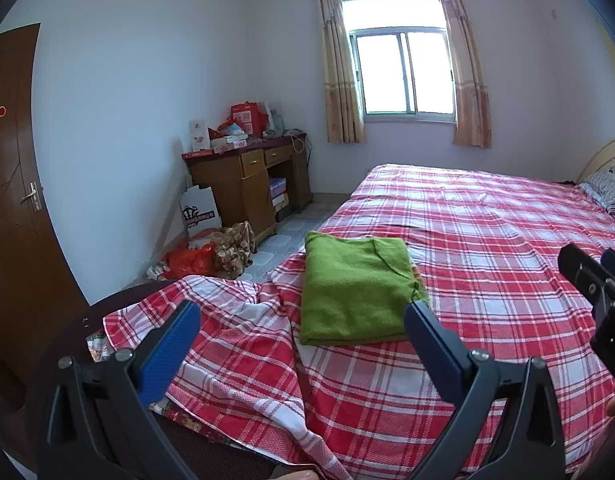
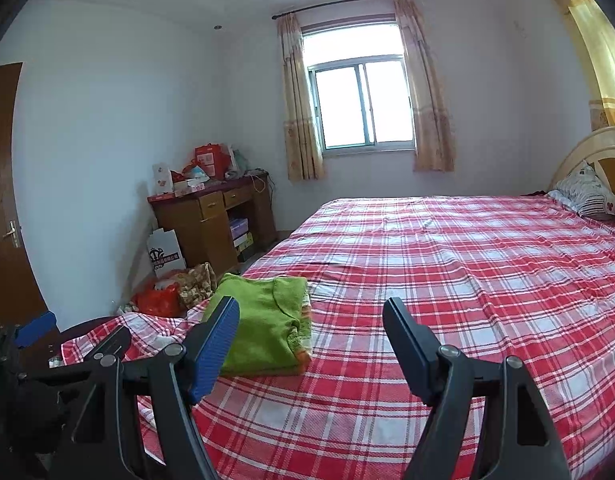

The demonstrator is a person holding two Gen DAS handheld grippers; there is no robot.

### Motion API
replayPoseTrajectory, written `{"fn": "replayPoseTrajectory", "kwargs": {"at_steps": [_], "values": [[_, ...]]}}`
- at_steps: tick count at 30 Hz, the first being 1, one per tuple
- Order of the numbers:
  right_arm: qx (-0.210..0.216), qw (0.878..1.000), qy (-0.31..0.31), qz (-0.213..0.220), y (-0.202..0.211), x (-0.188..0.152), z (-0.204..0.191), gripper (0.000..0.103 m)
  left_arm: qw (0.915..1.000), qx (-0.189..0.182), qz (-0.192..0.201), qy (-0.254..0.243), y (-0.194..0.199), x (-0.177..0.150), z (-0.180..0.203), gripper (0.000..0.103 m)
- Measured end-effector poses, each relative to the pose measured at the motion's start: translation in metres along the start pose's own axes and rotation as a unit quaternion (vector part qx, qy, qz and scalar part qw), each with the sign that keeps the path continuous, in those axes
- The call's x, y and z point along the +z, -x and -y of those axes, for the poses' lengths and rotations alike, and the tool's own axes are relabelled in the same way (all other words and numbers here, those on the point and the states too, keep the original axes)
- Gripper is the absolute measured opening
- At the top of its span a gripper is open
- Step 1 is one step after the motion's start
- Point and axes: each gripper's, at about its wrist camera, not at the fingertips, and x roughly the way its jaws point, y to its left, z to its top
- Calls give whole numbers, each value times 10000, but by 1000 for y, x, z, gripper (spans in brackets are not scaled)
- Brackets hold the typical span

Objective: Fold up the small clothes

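A green garment (image 1: 357, 290) lies folded into a flat rectangle on the red and white checked bed sheet (image 1: 487, 240), near the bed's left corner. My left gripper (image 1: 303, 312) hovers open just short of its near edge, with nothing between the fingers. In the right wrist view the same green garment (image 2: 267, 320) sits to the left, partly behind my left blue finger pad (image 2: 217, 352). My right gripper (image 2: 311, 320) is open and empty above the sheet, to the right of the garment. The right gripper also shows at the left wrist view's right edge (image 1: 599, 284).
A wooden desk (image 1: 243, 176) piled with boxes stands by the far wall. Bags and a cloth heap (image 1: 211, 252) lie on the floor beside the bed. A brown door (image 1: 11, 200) is at left, a pillow (image 2: 587, 192) and headboard (image 2: 583, 148) at right. The sheet is rumpled at the near corner.
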Motion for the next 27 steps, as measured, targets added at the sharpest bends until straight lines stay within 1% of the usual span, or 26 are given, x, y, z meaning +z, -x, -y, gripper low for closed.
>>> {"fn": "replayPoseTrajectory", "kwargs": {"at_steps": [4, 8, 14, 18, 22, 27], "values": [[3, 10000, -29, -68, -3, -3, 1, 75, 9999, 85, -39, -52, -4, -1, 2, 103], [0, 10000, -19, -83, -3, -5, 0, 75, 9999, -11, -148, 59, -7, -2, -1, 103], [-9, 9999, -50, -92, -4, -7, 1, 75, 9999, 42, -102, 22, -5, -3, 1, 103], [-17, 9999, -50, -125, -6, -7, 2, 75, 9999, -15, -142, 43, -8, -3, 1, 103], [-8, 9999, -54, -154, -7, -9, 2, 75, 9994, -192, -288, 90, -15, -5, 0, 103], [0, 9998, -44, -189, -8, -10, 2, 75, 9995, -26, -310, 4, -19, -6, 1, 103]]}}
